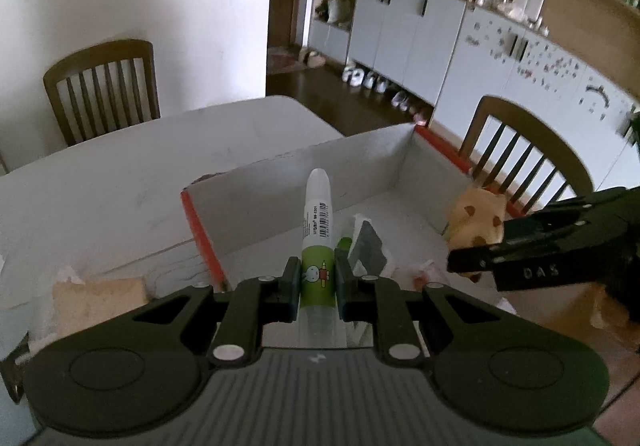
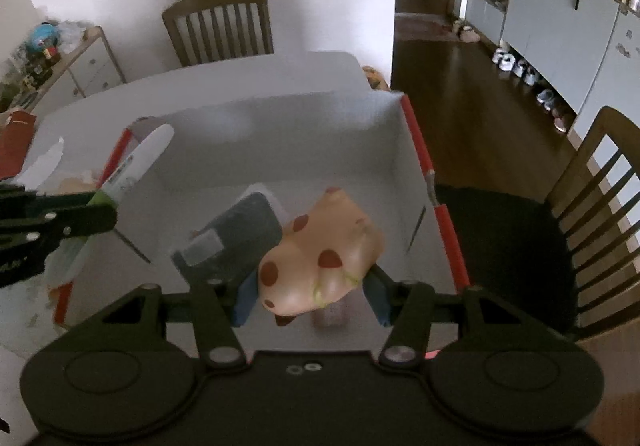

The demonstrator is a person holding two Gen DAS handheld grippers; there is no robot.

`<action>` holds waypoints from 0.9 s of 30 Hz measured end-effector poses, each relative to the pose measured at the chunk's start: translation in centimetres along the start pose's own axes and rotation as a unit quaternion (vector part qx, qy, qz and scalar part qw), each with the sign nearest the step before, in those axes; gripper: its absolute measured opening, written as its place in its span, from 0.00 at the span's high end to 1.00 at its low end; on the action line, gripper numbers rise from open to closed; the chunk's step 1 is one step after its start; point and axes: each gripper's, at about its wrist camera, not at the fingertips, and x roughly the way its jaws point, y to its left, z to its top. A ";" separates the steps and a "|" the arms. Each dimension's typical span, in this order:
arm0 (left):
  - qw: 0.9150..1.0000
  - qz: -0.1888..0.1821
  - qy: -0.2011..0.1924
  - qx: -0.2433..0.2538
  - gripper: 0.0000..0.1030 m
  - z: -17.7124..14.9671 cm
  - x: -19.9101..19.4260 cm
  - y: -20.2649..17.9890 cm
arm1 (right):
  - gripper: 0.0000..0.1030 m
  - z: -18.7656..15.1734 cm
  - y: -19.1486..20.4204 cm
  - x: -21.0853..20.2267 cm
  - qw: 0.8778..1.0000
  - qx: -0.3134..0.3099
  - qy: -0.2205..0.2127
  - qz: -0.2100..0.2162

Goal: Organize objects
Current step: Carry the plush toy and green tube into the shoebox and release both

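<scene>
My left gripper (image 1: 317,280) is shut on a green-and-white glue tube (image 1: 318,222), white cap pointing away, held over the near-left side of a white box with red edges (image 1: 304,174). My right gripper (image 2: 312,296) is shut on a tan toy animal with brown spots (image 2: 320,260) and holds it above the box floor (image 2: 320,150). The same toy (image 1: 478,224) and right gripper (image 1: 520,246) show at the right of the left wrist view; the tube (image 2: 136,162) and left gripper (image 2: 96,216) show at the left of the right wrist view.
A dark flat packet (image 2: 232,242) and a small pink item (image 2: 330,316) lie inside the box. The box stands on a white table (image 1: 120,174). Wooden chairs (image 2: 218,26) (image 2: 592,214) stand at the far and right sides. Paper scraps (image 1: 64,278) lie left of the box.
</scene>
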 end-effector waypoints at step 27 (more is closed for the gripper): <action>0.986 0.061 0.151 0.028 0.84 1.4 10.2 -1.8 | 0.45 -0.2 -0.6 5.3 0.996 -0.027 0.079 0.022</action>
